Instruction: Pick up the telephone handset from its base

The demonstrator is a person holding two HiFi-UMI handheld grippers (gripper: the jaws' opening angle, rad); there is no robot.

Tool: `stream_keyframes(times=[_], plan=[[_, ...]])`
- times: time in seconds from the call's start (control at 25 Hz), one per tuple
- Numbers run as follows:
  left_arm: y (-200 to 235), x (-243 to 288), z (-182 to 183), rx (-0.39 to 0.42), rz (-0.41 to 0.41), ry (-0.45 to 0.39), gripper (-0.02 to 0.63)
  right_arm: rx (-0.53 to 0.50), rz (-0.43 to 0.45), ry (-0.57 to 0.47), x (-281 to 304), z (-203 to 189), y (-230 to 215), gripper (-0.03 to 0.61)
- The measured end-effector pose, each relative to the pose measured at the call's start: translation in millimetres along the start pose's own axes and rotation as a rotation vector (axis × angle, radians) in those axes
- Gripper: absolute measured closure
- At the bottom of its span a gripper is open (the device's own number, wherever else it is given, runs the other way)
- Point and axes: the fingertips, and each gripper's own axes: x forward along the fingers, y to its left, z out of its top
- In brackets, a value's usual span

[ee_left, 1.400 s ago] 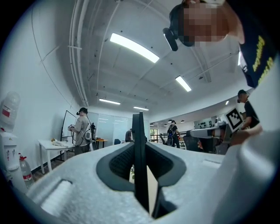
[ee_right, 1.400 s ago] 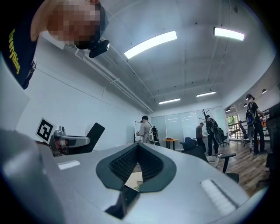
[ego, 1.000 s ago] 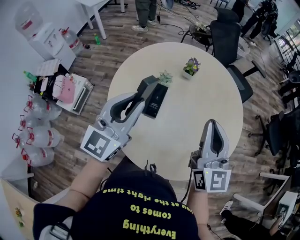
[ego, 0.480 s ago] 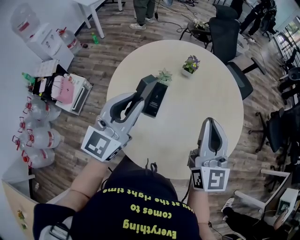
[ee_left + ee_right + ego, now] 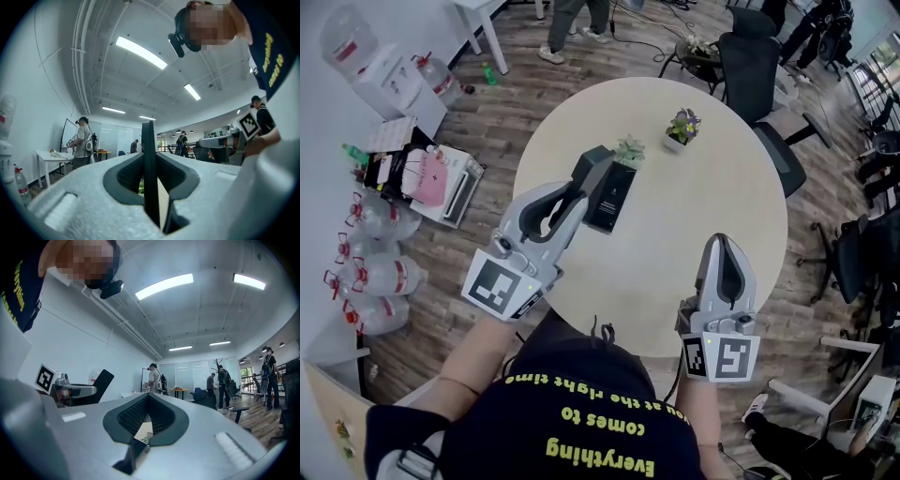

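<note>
Probably light, stiff plastic – smooth dark faces, so likely slippery under hard pads. Not fragile-looking, but could chip if dropped on the table (image 5: 694,225). Best taken across the thin dimension, near mid-length, pads flat on the two broad faces; an end grip would likely let it swing.

Handset (image 5: 600,183) reads as a flat dark slab, black on the broad face, one narrow side catching light and showing grey. Edge-on and upright in the left gripper view (image 5: 149,173), rising above the jaw tips. No cord seen.

Left gripper (image 5: 579,192) pinching the handset across its thickness, pads tight on both faces. Held up over the left half of the table, close to the small potted plant (image 5: 630,153), with a second plant (image 5: 682,131) further back. Seen from the right gripper view as a black slab (image 5: 96,385) angled upward past the tips.

Base – can't be told apart from the handset in the head view.

Right gripper (image 5: 724,246) pressed together, nothing between the jaws, over the near right edge of the table, well apart from the handset.
</note>
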Motion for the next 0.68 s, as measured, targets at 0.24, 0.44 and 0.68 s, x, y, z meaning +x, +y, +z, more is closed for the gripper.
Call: stream_keyframes(times=[0.24, 0.44, 0.68], plan=[[2.4, 1.3, -0.2, 0.001, 0.002, 0.003, 0.534, -0.001, 0.008, 0.008, 3.1, -0.7, 1.3, 0.568], [5.8, -1.3, -0.2, -0.002, 0.008, 0.004, 0.534, -0.001, 0.013, 0.016, 4.3, -0.5, 3.9, 0.568], [7.7, -1.1, -1.1, -0.002, 0.012, 0.006, 0.534, 0.003, 0.021, 0.024, 6.2, -3.1, 5.3, 0.568]])
